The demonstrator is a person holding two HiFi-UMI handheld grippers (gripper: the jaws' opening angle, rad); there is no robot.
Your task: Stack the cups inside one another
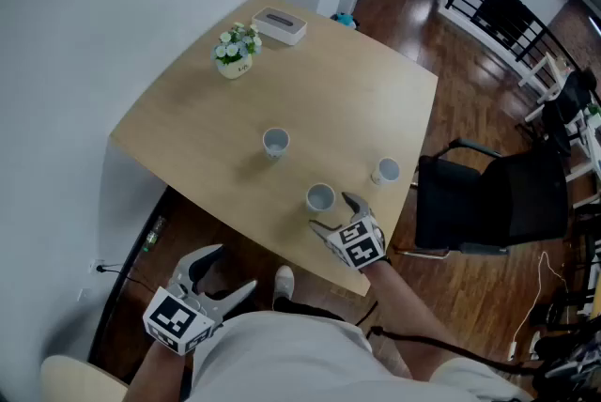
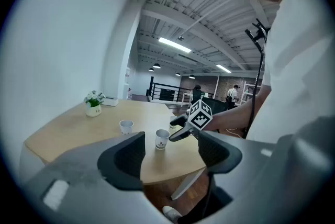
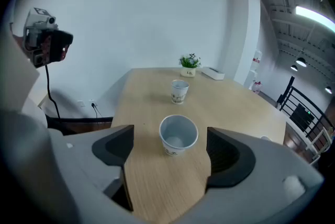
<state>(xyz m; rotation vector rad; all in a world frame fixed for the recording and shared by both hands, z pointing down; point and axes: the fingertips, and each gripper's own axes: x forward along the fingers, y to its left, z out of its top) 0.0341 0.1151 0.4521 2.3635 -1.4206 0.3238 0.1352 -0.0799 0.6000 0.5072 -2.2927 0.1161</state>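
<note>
Nearest white paper cup (image 1: 320, 197) (image 3: 178, 135): upright on the pale wooden table (image 1: 357, 100), close to its near edge, open mouth up. Seen in the right gripper view framed by the wide-spread jaws of the right gripper (image 1: 335, 214) (image 3: 172, 152), just ahead of the tips, touched by neither. Print on its side too small to read.

Second white paper cup (image 1: 275, 142) (image 3: 179, 90): farther in and slightly left, well apart from the first, upright.

Third white paper cup (image 1: 386, 171): off to the right near the table's right edge; in the right gripper view cut down to a sliver of rim (image 3: 265, 138) behind the right jaw, and in the left gripper view largely masked by the right gripper.

Left gripper (image 1: 221, 276) (image 2: 171, 155): off the table, low on the near left over dark floor, jaws wide apart with nothing between them.

At the far left corner, a small white pot of flowers (image 1: 235, 53) beside a white tissue box (image 1: 280, 25). To the right of the table, a black office chair (image 1: 498, 198). Under the near edge, a white shoe (image 1: 284, 281), partly hidden.
</note>
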